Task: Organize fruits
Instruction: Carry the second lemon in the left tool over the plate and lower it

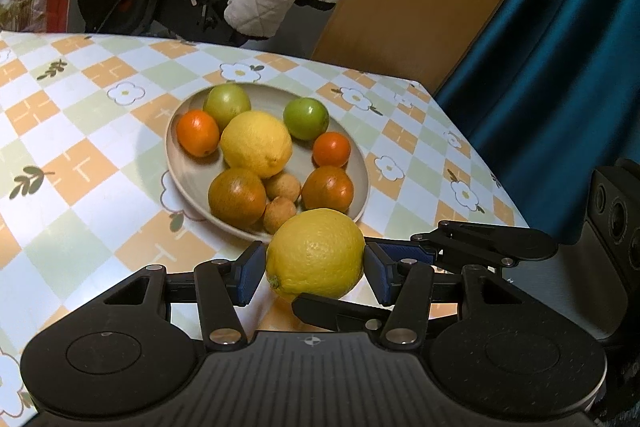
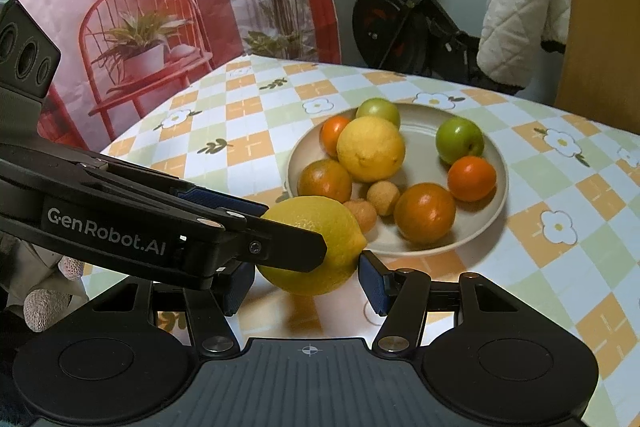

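Plate (image 1: 176, 163) already carries nine fruits; one lemon (image 1: 316, 253) remains outside its near rim, clamped by left claw (image 1: 314, 269) and right claw (image 2: 308, 281) together.

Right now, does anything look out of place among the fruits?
Yes. One lemon is off the plate, just in front of its near rim, while all the other fruit lies on it. Oddly, both the left gripper and the right gripper are placed around this same lemon.
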The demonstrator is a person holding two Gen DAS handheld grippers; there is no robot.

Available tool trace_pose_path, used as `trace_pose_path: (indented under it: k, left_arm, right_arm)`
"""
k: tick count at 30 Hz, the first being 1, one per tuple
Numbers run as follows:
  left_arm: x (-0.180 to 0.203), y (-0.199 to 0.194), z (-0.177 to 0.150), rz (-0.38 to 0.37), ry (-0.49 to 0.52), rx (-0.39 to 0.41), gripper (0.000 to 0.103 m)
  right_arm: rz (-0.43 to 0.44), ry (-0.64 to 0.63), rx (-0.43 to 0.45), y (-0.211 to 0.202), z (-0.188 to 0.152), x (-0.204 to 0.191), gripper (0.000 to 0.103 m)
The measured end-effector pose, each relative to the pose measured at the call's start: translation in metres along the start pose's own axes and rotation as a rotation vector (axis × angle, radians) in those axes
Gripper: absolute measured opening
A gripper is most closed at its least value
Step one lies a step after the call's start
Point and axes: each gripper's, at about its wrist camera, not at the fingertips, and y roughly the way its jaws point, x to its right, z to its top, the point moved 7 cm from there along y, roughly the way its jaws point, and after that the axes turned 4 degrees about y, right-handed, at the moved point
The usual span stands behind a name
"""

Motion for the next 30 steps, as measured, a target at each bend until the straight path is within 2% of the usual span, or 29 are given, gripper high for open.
trace_pose_path:
  k: [9,17,25,30]
  left_arm:
    - [0.012,0.001,0.021,0.013,0.049,0.023,0.056]
    - [0.023,0.016,0.056,0.002,0.076,0.046,0.056]
    - [0.02,0.044,0.084,0.014,0.083,0.036,0.056]
    - [0.015,0.061,0.09,0.032,0.077,0.013,0.056]
  right_arm:
    - [-0.024,-0.024,0.044,-0.01,0.018,0.01,0.053]
    - [-0.061,-0.039,0.098,-0.014,0.044,0.031,0.053]
    - [-0.085,-0.036,0.11,0.002,0.07,0.061,0.053]
    - [-0.092,-0.032,0.089,0.018,0.076,0.075,0.053]
